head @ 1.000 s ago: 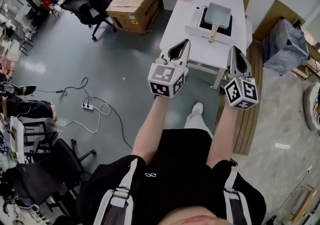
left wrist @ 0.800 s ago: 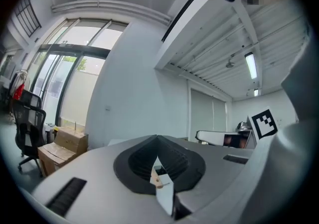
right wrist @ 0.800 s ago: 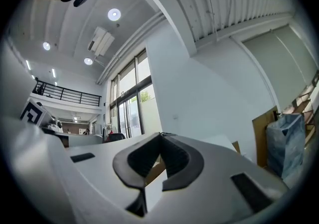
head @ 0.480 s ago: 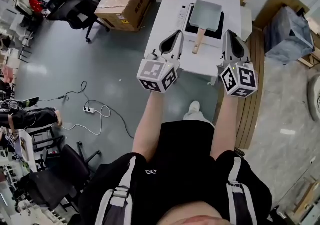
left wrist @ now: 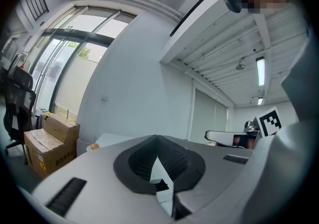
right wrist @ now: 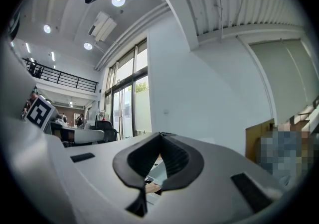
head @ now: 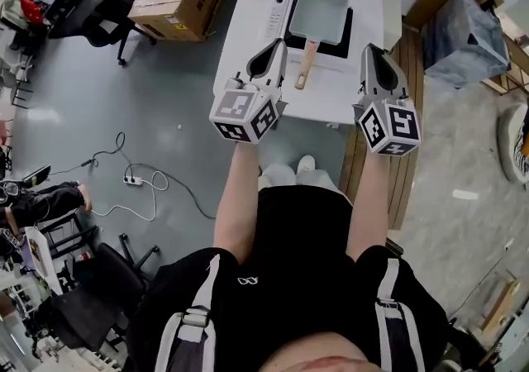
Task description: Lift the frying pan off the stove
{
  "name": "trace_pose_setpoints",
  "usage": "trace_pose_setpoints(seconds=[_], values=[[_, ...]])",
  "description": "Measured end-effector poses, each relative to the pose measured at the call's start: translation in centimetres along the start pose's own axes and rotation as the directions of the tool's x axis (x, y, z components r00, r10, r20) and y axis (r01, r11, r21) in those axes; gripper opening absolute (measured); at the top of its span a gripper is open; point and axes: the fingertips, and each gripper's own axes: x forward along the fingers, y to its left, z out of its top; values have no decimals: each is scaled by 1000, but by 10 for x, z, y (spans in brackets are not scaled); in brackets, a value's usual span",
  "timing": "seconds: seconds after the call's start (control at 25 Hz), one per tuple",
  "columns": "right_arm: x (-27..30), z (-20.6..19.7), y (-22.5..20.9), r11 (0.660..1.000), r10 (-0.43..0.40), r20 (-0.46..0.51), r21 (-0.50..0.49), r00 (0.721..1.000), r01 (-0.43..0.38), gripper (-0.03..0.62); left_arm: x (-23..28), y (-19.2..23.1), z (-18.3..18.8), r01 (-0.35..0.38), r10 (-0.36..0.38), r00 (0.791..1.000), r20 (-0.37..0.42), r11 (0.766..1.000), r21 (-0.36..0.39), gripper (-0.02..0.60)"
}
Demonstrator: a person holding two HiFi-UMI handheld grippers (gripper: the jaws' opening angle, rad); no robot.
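Head view looks steeply down on a white counter with the frying pan, a rectangular grey one, sitting flat on the black stove toward the counter's far right part. Its wooden handle points back toward the near edge. Nothing of the lift is done yet: the pan rests on the stove and neither tool touches it.

The left gripper hangs over the counter's near edge, just left of the handle. The right gripper is near the counter's right edge, to the right of the handle, so the handle lies between the two. In the left gripper view the fingers are pressed together with nothing between them. The right gripper view shows its fingers together too, also empty, with the pan and handle in sight beyond them.

By my reading this is only the approach. What remains is to part one pair of fingers, bring them round the handle, close on it, and raise the pan clear of the stove.
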Motion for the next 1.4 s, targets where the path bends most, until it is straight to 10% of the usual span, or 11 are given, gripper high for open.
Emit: trace_pose_setpoints(seconds=[0.88, 1.24, 1.4], values=[[48, -68, 26, 992, 65, -96, 118, 993, -53, 3, 42, 32, -67, 273, -305, 940, -152, 941, -199, 11], [66, -108, 22, 974, 85, -172, 223, 981, -45, 89, 49, 38, -104, 325, -453, 875, -170, 810, -488, 103], [68, -126, 19, 968, 86, -213, 250, 973, -31, 89, 52, 36, -129, 316, -490, 838, -239, 794, -520, 174]])
